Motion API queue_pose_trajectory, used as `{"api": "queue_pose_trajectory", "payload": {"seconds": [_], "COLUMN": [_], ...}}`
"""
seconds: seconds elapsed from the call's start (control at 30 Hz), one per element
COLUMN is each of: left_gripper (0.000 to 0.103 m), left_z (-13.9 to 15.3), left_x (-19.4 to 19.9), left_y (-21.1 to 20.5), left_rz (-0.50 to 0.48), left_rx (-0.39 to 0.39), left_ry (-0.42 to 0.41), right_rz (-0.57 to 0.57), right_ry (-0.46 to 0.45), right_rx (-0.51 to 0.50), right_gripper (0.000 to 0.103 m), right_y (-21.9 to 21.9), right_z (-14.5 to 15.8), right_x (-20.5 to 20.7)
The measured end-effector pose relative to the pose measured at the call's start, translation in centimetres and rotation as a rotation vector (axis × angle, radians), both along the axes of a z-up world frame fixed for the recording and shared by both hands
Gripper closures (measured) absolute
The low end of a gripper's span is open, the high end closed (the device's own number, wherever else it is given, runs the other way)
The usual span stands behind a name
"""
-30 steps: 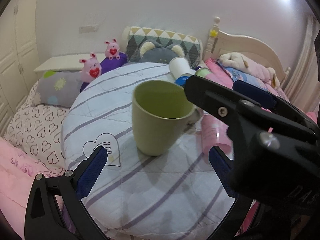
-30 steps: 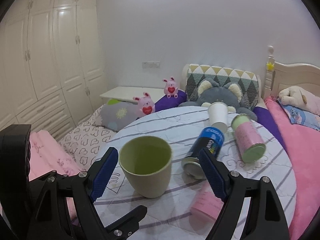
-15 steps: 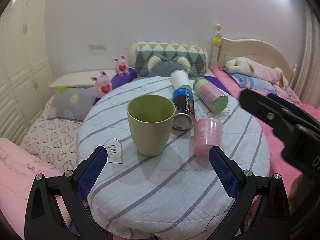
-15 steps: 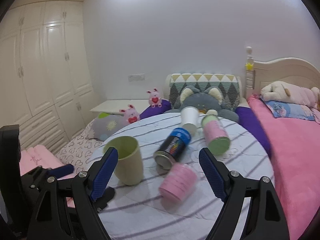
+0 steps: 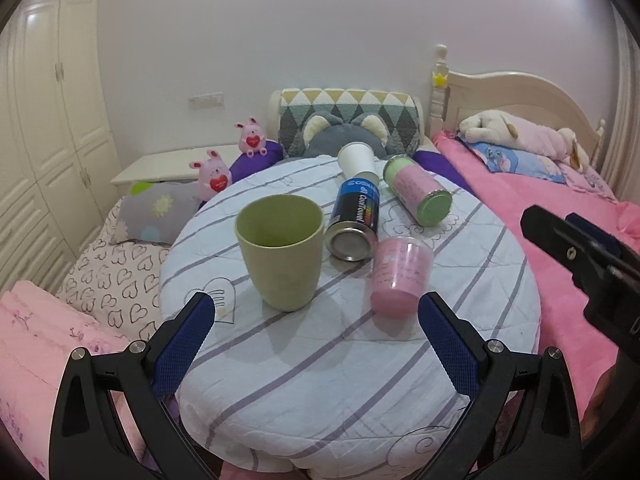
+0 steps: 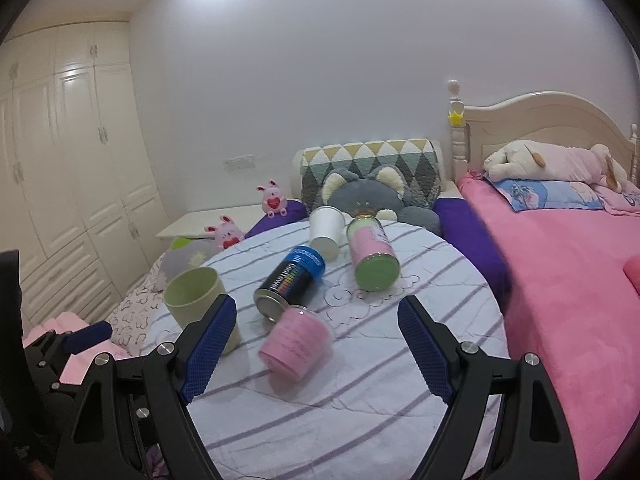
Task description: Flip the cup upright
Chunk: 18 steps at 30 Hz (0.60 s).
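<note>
Green, rigid and light, the cup (image 5: pixel 280 252) is best pinched across its wall by either wide-open, empty gripper (image 5: pixel 312 344).

Upright cup (image 5: pixel 280 250) left of lying can (image 5: pixel 354 216) on table (image 5: pixel 340 392)

Soft, even indoor light fills both views, seemingly from a ceiling lamp that glares white at the top edge of the right wrist view. The green cup (image 5: pixel 280 254) casts a faint shadow toward the camera on the tabletop (image 5: pixel 320 360). Fisheye distortion bends the wardrobe (image 6: pixel 60 180) and darkens the corners; the bed (image 6: pixel 560 280) looks slightly blurred.
</note>
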State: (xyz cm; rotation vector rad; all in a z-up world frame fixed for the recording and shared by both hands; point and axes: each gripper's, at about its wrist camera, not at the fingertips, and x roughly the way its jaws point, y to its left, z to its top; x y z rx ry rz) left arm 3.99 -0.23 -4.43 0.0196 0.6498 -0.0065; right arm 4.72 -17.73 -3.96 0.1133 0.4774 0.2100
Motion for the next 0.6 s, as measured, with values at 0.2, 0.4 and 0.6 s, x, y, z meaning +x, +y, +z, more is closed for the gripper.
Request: {"api": "queue_pose_trajectory", "payload": {"seconds": [0.2, 0.4, 0.6], "left_gripper": [0.000, 0.000, 0.000], "left_z": [0.5, 0.5, 0.3], "left_x": [0.0, 0.5, 0.8], "left_y": [-1.2, -1.6, -1.9], "left_rz": [0.006, 0.031, 0.040], "left_rx": [0.020, 0.027, 0.033], "left_ry": [-0.015, -0.010, -0.002], "right_rz": [0.001, 0.006, 0.010], "right_ry": [0.009, 0.011, 0.026], "right_rx": [0.012, 0.013, 0.015], "right_gripper": [0.019, 0.019, 0.019], "right_y": [-0.8, -1.2, -1.4], "right_z": [-0.2, -0.4, -0.6], "right_x": [0.2, 0.3, 0.6]}}
